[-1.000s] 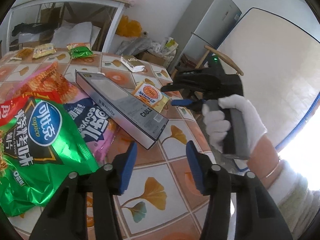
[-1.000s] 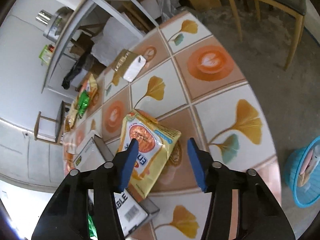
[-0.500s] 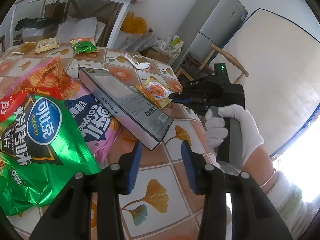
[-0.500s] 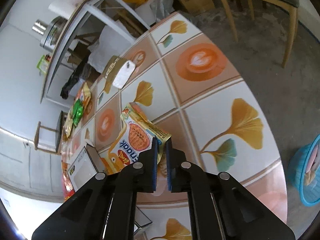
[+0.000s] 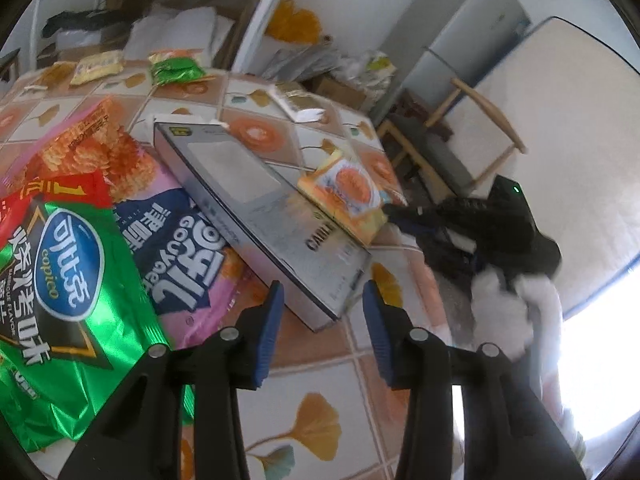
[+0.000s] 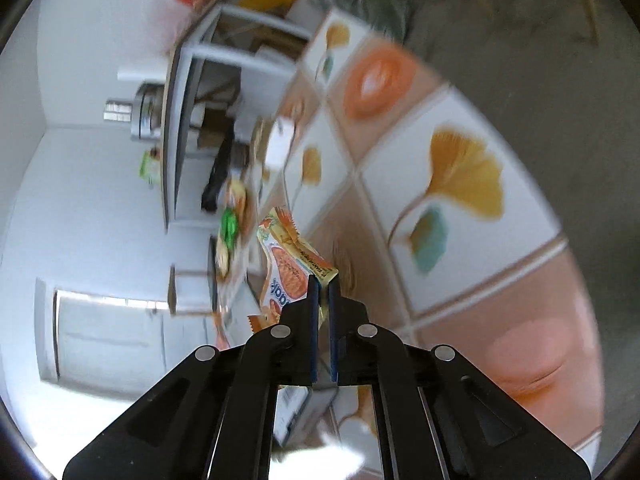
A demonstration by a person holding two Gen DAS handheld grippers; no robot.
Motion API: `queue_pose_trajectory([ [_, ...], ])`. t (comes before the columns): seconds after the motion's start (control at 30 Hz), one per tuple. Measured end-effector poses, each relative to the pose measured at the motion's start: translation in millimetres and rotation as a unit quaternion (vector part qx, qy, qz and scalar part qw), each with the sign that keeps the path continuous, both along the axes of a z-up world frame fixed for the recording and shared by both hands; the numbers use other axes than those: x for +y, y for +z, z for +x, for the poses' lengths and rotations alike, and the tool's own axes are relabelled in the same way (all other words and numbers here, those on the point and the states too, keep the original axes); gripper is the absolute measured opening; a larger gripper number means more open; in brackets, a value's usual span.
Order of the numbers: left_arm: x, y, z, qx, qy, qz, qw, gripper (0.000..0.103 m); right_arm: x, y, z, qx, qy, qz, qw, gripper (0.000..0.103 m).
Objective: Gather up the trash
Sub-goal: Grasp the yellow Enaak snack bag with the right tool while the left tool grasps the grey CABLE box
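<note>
- Two pairs of tongs are at work over the tiled bench (image 5: 312,396), whose squares carry yellow ginkgo leaves and orange discs.
- Nearest, the left tongs (image 5: 323,322) hang with their blue pads apart and nothing between them, just short of the near corner of a long grey cardboard box with a clear window (image 5: 256,216).
- That box lies flat on the bench, its near end resting over a pink crisp bag (image 5: 188,264); a shiny green crisp bag with a blue oval logo (image 5: 64,312) overlaps the pink one on the left.
- Further along, the right tongs (image 6: 323,286), held by a white-gloved hand (image 5: 508,308), are pressed together on the corner of a small yellow and orange snack wrapper (image 6: 286,268).
- The wrapper (image 5: 348,196) is lifted, tilted above the far end of the grey box.
- Beyond, a torn white and brown packet (image 5: 300,102) lies alone on the tiles.
- At the far edge sit a small green packet (image 5: 176,70) and yellow packets (image 5: 98,66), well apart from the rest.
</note>
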State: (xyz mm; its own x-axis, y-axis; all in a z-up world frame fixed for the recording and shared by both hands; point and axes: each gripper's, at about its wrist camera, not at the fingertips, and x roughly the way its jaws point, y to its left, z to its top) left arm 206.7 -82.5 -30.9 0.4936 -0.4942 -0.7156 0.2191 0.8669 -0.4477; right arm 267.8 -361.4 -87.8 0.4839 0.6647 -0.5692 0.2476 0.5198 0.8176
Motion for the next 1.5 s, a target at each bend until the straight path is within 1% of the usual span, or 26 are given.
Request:
queue_pose_trajectory([
  [0.07, 0, -4, 9, 0.005, 0.016, 0.013, 0.9998, 0.040, 10, 0, -1, -0.001, 0.024, -0.010, 1.000, 0.003],
  [0.17, -1, -9, 15, 0.007, 0.029, 0.023, 0.9993, 0.039, 23, 2, -1, -0.005, 0.054, -0.023, 0.998, 0.003],
  [0.3, -5, -13, 16, 0.008, 0.023, 0.031, 0.9992, 0.039, 24, 5, -6, -0.007, 0.072, -0.032, 0.997, 0.003],
  [0.43, -11, -12, 9, 0.002, 0.006, 0.041, 0.9991, 0.039, 22, 2, -20, -0.005, 0.078, -0.034, 0.996, 0.003],
  [0.57, -21, -9, -4, -0.003, -0.028, 0.051, 0.9983, 0.039, 16, 3, -42, -0.004, 0.074, -0.037, 0.997, 0.003],
  [0.7, -27, -8, -27, 0.001, -0.076, 0.052, 0.9957, 0.039, 9, 8, -78, -0.005, 0.067, -0.050, 0.996, 0.003],
  [0.77, -29, -6, -42, 0.003, -0.104, 0.054, 0.9931, 0.039, 8, 11, -102, -0.008, 0.065, -0.062, 0.996, 0.003],
  [0.87, -28, -4, -67, 0.008, -0.146, 0.054, 0.9877, 0.039, 8, 10, -130, -0.003, 0.060, -0.059, 0.996, 0.003],
  [0.93, -26, -4, -80, 0.015, -0.165, 0.053, 0.9848, 0.039, 8, 8, -155, 0.002, 0.056, -0.054, 0.997, 0.003],
  [1.07, -7, -11, -108, 0.053, -0.193, 0.039, 0.9790, 0.040, 14, 4, -192, 0.009, 0.049, -0.031, 0.998, 0.003],
  [1.13, 6, -16, -119, 0.064, -0.190, 0.042, 0.9789, 0.040, 21, 1, -207, 0.010, 0.049, -0.019, 0.999, 0.003],
  [1.17, 12, -17, -124, 0.066, -0.183, 0.045, 0.9799, 0.040, 22, 1, -211, 0.011, 0.050, -0.014, 0.999, 0.003],
  [1.27, 29, -18, -127, 0.072, -0.156, 0.035, 0.9844, 0.041, 35, 0, -215, 0.012, 0.054, -0.004, 0.998, 0.003],
  [1.33, 38, -17, -126, 0.069, -0.136, 0.030, 0.9878, 0.048, 41, 2, -212, 0.012, 0.062, -0.002, 0.998, 0.003],
  [1.4, 43, -16, -124, 0.062, -0.118, 0.035, 0.9905, 0.053, 47, 3, -210, 0.013, 0.072, -0.004, 0.997, 0.003],
  [1.5, 45, -11, -125, 0.047, -0.107, 0.045, 0.9921, 0.058, 49, 10, -209, 0.006, 0.073, -0.034, 0.997, 0.003],
])
